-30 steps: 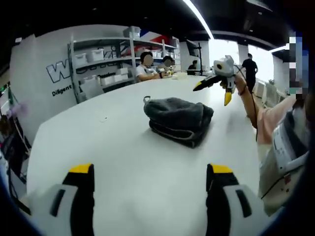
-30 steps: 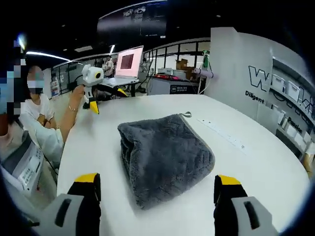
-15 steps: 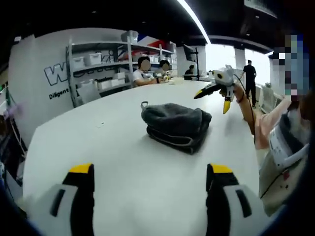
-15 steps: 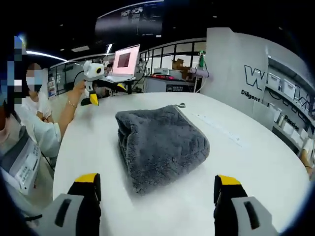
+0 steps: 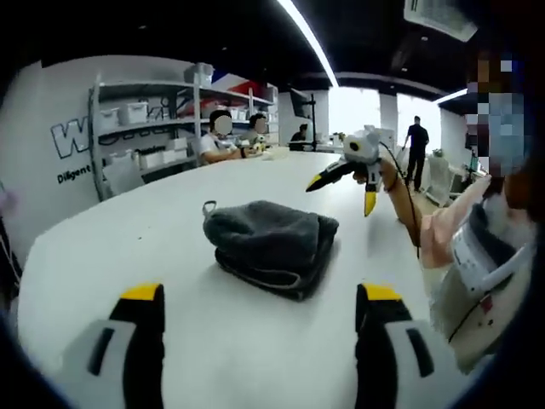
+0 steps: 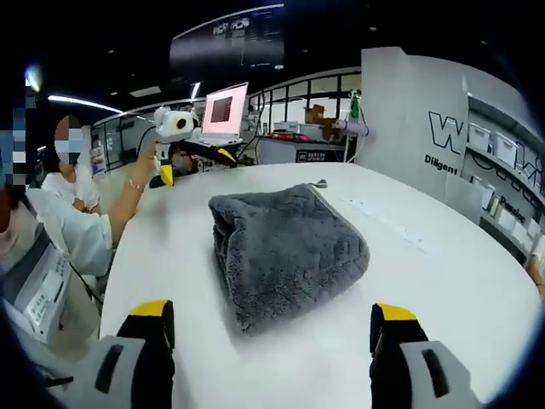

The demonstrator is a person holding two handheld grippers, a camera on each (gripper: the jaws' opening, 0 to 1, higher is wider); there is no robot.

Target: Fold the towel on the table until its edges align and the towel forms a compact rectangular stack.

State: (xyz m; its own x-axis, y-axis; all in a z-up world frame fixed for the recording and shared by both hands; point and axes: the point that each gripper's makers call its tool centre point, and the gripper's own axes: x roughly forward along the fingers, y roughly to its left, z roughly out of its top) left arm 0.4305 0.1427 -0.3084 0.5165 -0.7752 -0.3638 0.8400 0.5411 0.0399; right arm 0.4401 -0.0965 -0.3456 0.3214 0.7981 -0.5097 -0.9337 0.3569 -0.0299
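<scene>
Your left gripper (image 5: 255, 341) sits low over the white table (image 5: 102, 256), jaws spread wide and empty. Ahead of it lies the grey towel (image 5: 268, 243), folded into a thick stack near the table's middle. From this side you see its layered edges facing you and a small loop at its far left corner. Your right gripper (image 5: 345, 183) appears here at the upper right, raised above the table beyond the towel, its yellow-tipped jaws parted and holding nothing. Behind it are wall shelves (image 5: 145, 128) with bins, and people seated at the far end.

Your right gripper (image 6: 272, 341) looks from the opposite side, jaws also wide apart and empty. This view shows the towel (image 6: 289, 251) from above: a rounded rectangle with a smooth, plush top, its folded edge toward the left. It also shows a pale ruler-like strip (image 6: 387, 223) lying on the table to the towel's right, apart from it. A laptop (image 6: 221, 112) with a lit screen stands past the far edge. Your left gripper (image 6: 183, 162) is held up at upper left, above the table's edge.

Bare tabletop surrounds the towel on every side, with open room between it and both pairs of jaws.

Compared with a second ago, the towel keeps the same folded shape. In the left gripper view it now sits further left and lower, which is the camera shifting.
</scene>
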